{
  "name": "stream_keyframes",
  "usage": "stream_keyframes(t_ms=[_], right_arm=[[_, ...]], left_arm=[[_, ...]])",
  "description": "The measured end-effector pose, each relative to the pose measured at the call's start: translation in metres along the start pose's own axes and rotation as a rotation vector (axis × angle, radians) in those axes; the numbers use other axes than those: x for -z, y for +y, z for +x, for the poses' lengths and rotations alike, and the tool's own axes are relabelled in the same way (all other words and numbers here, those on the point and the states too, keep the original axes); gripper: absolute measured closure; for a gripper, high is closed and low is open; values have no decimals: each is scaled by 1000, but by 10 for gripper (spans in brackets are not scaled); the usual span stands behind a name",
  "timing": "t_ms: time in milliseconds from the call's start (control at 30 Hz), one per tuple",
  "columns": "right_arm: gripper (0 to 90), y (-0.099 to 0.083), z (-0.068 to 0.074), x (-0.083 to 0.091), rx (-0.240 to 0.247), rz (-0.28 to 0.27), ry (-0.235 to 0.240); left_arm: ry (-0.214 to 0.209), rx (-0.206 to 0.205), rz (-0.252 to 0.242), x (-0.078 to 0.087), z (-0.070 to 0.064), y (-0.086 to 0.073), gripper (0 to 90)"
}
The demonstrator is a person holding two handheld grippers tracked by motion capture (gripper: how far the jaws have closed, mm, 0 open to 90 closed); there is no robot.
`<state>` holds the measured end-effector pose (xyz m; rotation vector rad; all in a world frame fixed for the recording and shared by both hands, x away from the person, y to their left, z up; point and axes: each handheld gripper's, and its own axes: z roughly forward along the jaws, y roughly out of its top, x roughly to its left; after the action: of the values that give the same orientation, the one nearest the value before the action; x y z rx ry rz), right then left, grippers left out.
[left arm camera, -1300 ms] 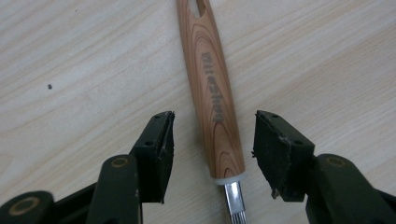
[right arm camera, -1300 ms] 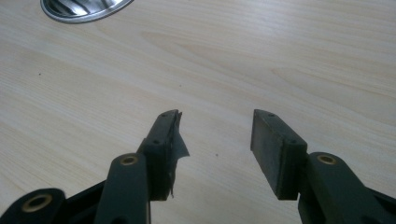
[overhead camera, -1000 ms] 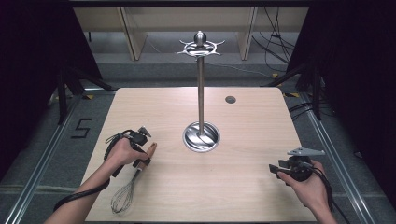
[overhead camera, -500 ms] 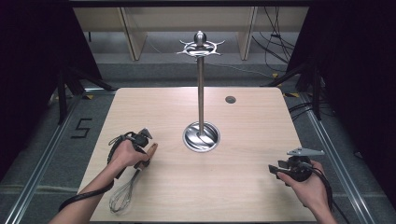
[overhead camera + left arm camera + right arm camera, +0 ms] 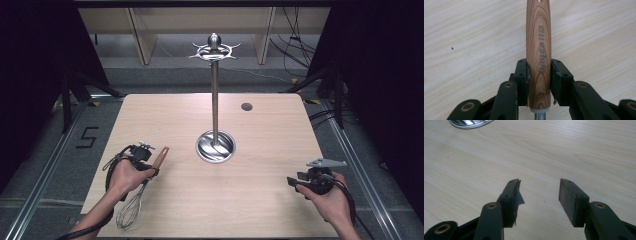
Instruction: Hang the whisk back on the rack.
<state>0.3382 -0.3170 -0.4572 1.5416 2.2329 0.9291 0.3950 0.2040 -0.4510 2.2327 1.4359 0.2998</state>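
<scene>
Whisk (image 5: 134,200) lies on the table (image 5: 260,200), left of the steel stand (image 5: 215,142) and nearer the person, its wooden handle (image 5: 538,50) clamped between the left gripper (image 5: 142,159) jaws. Right gripper (image 5: 539,195) sits right of the stand's base, jaws apart, holding nothing.

My left gripper (image 5: 539,75) sits low at the table's left, jaws clamped on a whisk handle (image 5: 538,45), my left hand (image 5: 126,175) wrapped round it. My right gripper (image 5: 539,195) hangs at the right, jaws spread and empty, in my right hand (image 5: 332,197).
</scene>
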Motion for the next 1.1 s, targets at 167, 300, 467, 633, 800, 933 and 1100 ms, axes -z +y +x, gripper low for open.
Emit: stream_keyframes(t_ms=[167,300,467,633,800,933,1100], right_arm=[[518,0,1,-1,-7,3,3],[517,0,1,0,-5,0,1],[515,0,0,0,-2,-10,-8],[513,0,0,1,-10,-16,-6],[513,0,1,1,-13,-18,-7],[513,1,0,2,-12,-12,-5],[513,0,-3,0,41,-42,-10]], left_arm=[[-2,0,-141,20,-6,-6,683],[-29,-4,-251,34,-12,-11,683],[-35,-4,-385,48,-21,-14,683],[-45,12,-524,57,-28,-14,684],[-41,10,-599,64,-31,-13,683],[-49,8,-642,68,-36,-11,684],[-72,-13,-699,71,-40,-7,683]])
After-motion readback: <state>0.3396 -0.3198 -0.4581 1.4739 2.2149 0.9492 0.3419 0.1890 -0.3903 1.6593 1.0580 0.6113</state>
